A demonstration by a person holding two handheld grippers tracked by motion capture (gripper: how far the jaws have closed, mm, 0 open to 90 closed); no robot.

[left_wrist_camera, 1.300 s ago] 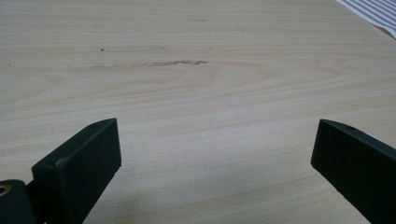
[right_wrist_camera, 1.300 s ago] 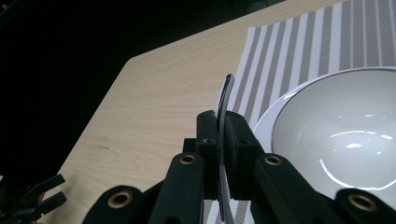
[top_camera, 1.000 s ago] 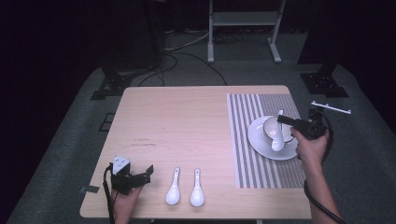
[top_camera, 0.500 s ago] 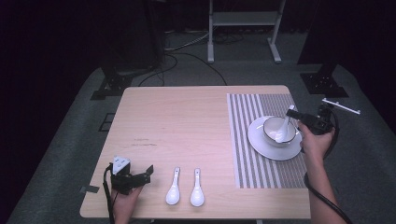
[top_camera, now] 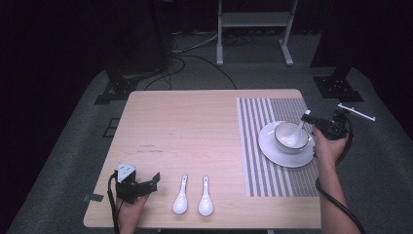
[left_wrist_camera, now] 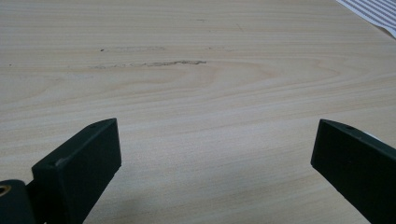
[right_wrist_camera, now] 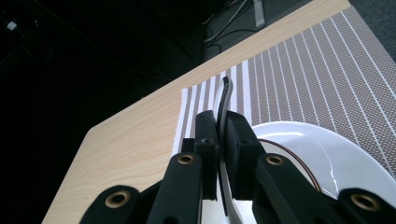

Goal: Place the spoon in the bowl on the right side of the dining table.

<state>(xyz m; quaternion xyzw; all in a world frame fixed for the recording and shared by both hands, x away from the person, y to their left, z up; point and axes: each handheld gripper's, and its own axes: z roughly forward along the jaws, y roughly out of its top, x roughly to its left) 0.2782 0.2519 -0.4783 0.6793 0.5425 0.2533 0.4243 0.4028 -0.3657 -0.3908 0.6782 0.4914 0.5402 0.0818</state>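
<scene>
A white bowl (top_camera: pixel 291 137) with a dark rim stands on a white plate (top_camera: pixel 285 158) on the striped placemat (top_camera: pixel 263 117). A white spoon (top_camera: pixel 294 135) leans in the bowl with its scoop down. My right gripper (top_camera: pixel 308 118) is shut on its handle, just beyond the bowl's right rim. In the right gripper view the handle (right_wrist_camera: pixel 223 100) sticks up between the pinched jaws of that gripper (right_wrist_camera: pixel 219 119), above the plate (right_wrist_camera: pixel 327 154). My left gripper (top_camera: pixel 155 179) rests open near the table's front left corner. Its jaws (left_wrist_camera: pixel 215 140) stand wide over bare wood.
Two more white spoons (top_camera: pixel 180 197) (top_camera: pixel 205 197) lie side by side near the front edge, right of the left gripper. The wooden table (top_camera: pixel 195 131) sits on grey carpet. A metal stand (top_camera: pixel 253 29) and cables are behind it.
The right hand has shifted slightly toward the table's right edge and lower, with the spoon in its grip. The spoon now lies lower in the bowl. The left hand has stayed still.
</scene>
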